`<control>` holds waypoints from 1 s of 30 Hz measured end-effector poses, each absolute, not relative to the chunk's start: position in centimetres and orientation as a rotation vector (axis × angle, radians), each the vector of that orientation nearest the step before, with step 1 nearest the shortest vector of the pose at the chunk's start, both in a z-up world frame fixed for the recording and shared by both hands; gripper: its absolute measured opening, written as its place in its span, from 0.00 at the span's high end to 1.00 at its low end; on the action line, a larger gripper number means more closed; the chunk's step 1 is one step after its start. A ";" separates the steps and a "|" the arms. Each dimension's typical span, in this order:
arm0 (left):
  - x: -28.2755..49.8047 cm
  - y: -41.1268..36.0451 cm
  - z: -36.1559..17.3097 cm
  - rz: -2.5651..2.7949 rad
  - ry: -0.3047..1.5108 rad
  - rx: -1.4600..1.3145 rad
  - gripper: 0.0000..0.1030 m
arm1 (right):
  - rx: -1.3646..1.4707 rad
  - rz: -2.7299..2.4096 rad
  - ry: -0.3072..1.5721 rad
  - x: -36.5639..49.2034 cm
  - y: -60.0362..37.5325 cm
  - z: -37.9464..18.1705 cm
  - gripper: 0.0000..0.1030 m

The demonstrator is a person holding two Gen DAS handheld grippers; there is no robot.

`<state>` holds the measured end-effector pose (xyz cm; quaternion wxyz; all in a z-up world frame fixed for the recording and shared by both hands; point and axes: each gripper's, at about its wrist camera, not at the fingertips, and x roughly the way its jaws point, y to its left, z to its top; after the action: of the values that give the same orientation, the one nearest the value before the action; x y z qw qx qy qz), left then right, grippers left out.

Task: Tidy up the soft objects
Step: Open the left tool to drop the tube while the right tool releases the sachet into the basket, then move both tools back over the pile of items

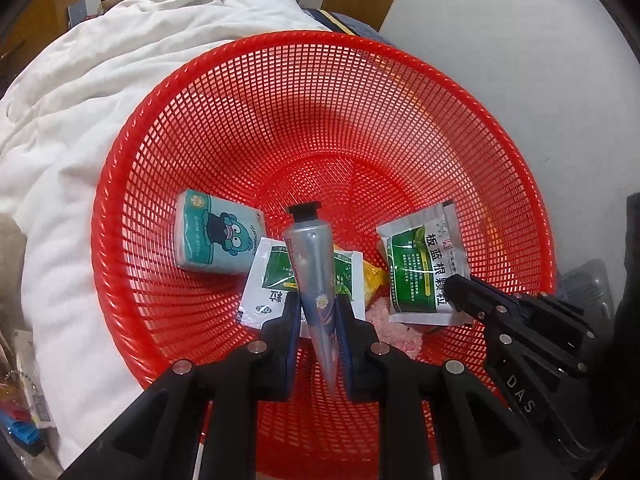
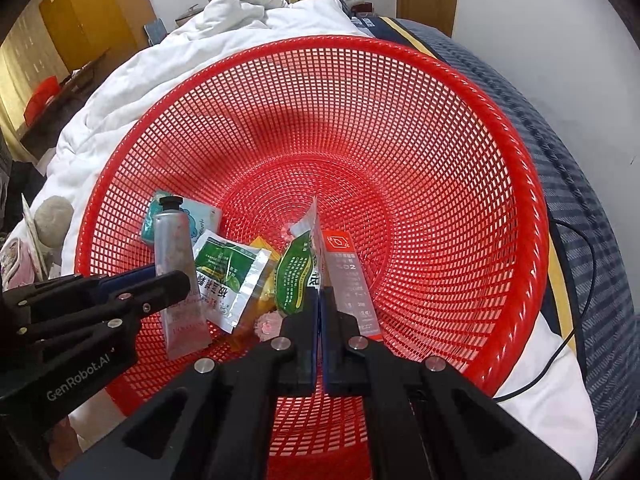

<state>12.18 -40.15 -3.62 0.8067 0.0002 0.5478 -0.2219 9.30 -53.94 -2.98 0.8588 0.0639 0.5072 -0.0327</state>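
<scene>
Left tool [image 1: 318, 312] pinches the hand-cream tube [image 1: 314, 268]; right tool [image 2: 320, 304] pinches a green medicine sachet [image 2: 298, 276]. Both hang over the red mesh basket [image 1: 360, 92] near 6 o'clock; release low, beside the tissue pack [image 1: 214, 238].

- The left hand-held gripper [image 1: 318, 312] points toward 12 o'clock in its own wrist view, its two black fingers [image 1: 280, 332] pressed against the flanks of a grey tube [image 1: 312, 264], cap end forward.
- In the right wrist view that same gripper reaches in from 9 o'clock, fingertips angled toward 3 o'clock.
- The right hand-held gripper [image 2: 319, 304] has its jaws nearly together, pinching a green sachet [image 2: 298, 276] edge-on.
- In the left wrist view it enters from 4 o'clock.
</scene>
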 end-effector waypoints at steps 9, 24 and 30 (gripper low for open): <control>12.5 -41.4 -4.1 -0.447 1.177 0.044 0.83 | 0.097 -0.103 1.074 10.0 -53.4 -3.4 0.98; 12.4 -41.6 -3.8 -0.473 1.161 0.027 0.68 | 0.072 -0.101 1.054 10.6 -52.2 -3.2 0.63; 11.9 -39.3 -2.5 -0.469 1.164 -0.057 0.37 | 0.076 -0.118 0.972 9.5 -52.5 -1.4 0.41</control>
<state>11.94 -39.28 -2.47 0.8091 -0.0267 0.5446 -0.2192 9.51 -52.47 -1.40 0.8820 0.0365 0.4665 -0.0565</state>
